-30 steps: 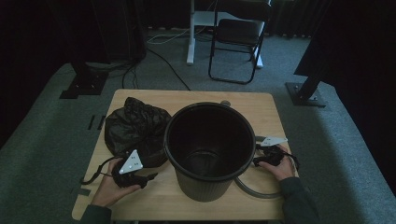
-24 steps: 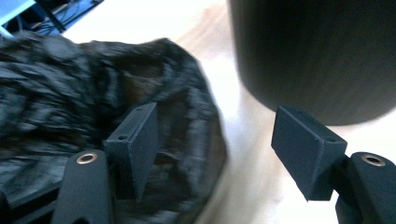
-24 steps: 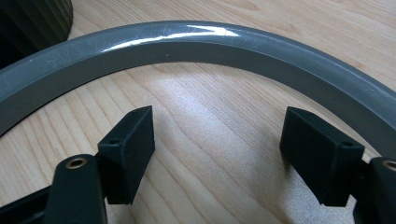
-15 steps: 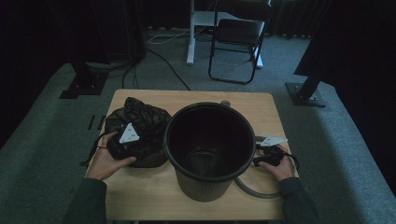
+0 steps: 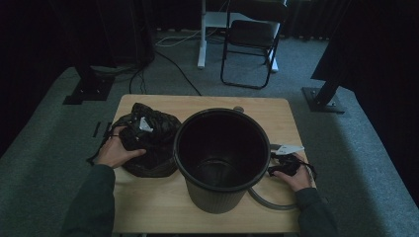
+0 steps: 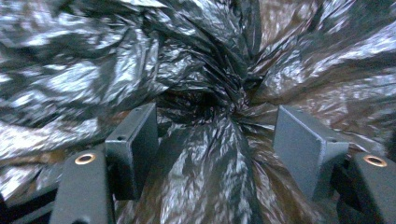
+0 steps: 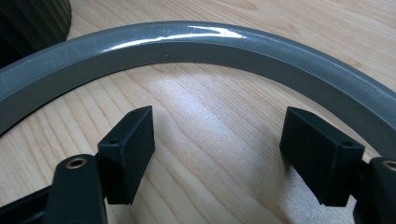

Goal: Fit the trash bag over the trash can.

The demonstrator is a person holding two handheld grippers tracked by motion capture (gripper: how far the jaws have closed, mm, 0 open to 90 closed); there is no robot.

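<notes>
We had left gripper [image 6: 217, 140] spread over crumpled black bag [image 5: 153, 136], right gripper [image 7: 217, 149] spread above grey ring [image 7: 196, 44] on table [image 5: 148, 207], black bucket [image 5: 222, 153] standing between them.

A dim lab or studio: grey carpet [image 5: 44, 148], black drapes [image 5: 59, 29], stand bases [image 5: 323, 98], folding chair [image 5: 252, 44].

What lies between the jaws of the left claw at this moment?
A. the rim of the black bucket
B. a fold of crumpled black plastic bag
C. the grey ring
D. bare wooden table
B: in the left gripper view the open left claw has its jaws on either side of a ridge of the shiny, crumpled black plastic bag; the black bucket stands beside it on the table, in the high view.
</notes>
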